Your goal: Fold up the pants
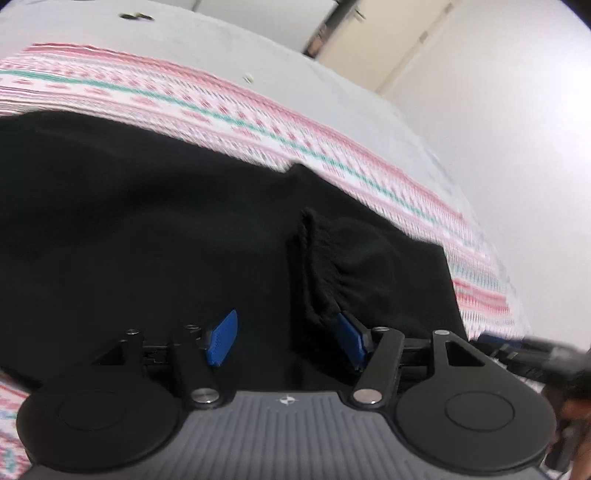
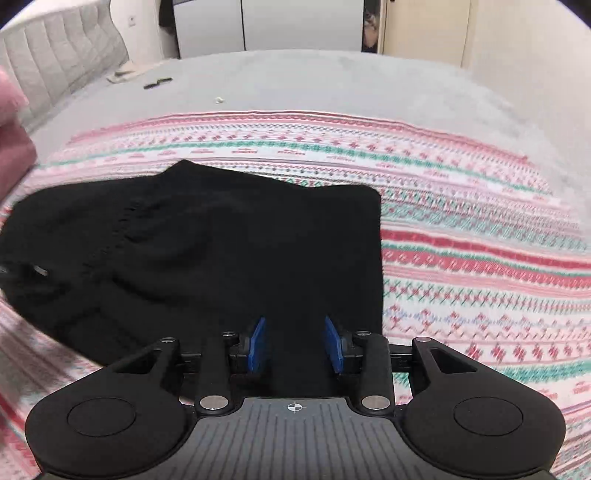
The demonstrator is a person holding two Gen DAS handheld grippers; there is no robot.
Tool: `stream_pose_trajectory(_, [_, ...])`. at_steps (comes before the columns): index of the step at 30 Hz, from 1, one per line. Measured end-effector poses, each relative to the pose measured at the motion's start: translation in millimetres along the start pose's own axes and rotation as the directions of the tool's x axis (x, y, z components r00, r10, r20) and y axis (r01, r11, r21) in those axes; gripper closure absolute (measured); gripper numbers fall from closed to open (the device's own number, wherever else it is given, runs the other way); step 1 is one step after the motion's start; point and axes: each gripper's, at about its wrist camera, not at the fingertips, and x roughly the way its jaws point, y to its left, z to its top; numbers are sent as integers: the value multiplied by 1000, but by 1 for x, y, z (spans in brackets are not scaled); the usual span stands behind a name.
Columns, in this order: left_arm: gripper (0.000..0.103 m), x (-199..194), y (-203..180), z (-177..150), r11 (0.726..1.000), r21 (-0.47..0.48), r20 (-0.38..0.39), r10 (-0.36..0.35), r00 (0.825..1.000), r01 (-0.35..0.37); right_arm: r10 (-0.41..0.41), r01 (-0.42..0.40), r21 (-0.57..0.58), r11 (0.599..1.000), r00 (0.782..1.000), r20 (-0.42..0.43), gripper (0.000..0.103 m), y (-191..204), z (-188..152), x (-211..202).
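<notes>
Right wrist view: folded black pants lie on the patterned blanket, under both parted, empty grippers.

Grey bed surface fills the room's centre. Patterned pink, white and green blanket spread across it. Padded grey headboard at 10 o'clock. Pale wardrobe doors at 12 o'clock. Cream door at 1 o'clock. Plain white wall; even, soft light.
</notes>
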Motion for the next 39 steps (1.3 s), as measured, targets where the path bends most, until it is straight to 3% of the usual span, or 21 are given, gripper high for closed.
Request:
stream_pose_trajectory(5, [7, -46, 36, 15, 993, -118, 115, 26, 993, -12, -67, 64, -72, 995, 997, -37, 68, 22, 3, 18])
stream_pose_trajectory(8, [1, -76, 66, 20, 978, -197, 184, 99, 978, -62, -73, 71, -114, 991, 997, -7, 62, 36, 5, 17])
stream_pose_trajectory(15, [0, -125, 147, 22, 899, -413, 221, 256, 941, -148, -92, 96, -144, 985, 995, 39, 44, 51, 8, 14])
stream_pose_trajectory(23, [0, -121, 193, 6, 840, -536, 136, 179, 974, -80, -85, 96, -149, 984, 994, 74, 42, 68, 13, 10])
stream_pose_trajectory(28, [0, -98, 188, 3, 808, -590, 123, 86, 989, 3, -82, 93, -165, 982, 994, 71, 42, 81, 14, 18])
stream_pose_trajectory(32, [0, -83, 176, 3, 805, -594, 154, 136, 979, -18, -82, 94, -184, 979, 994, 69, 41, 87, 14, 21])
stream_pose_trajectory(36, [1, -74, 177, 3, 780, -625, 164, 186, 969, -44, -82, 94, -181, 979, 994, 73, 40, 88, 14, 23])
stream_pose_trajectory(39, [6, -72, 176, 2, 776, -628, 179, 213, 961, -55, -75, 85, -176, 981, 995, 63, 40, 88, 14, 26])
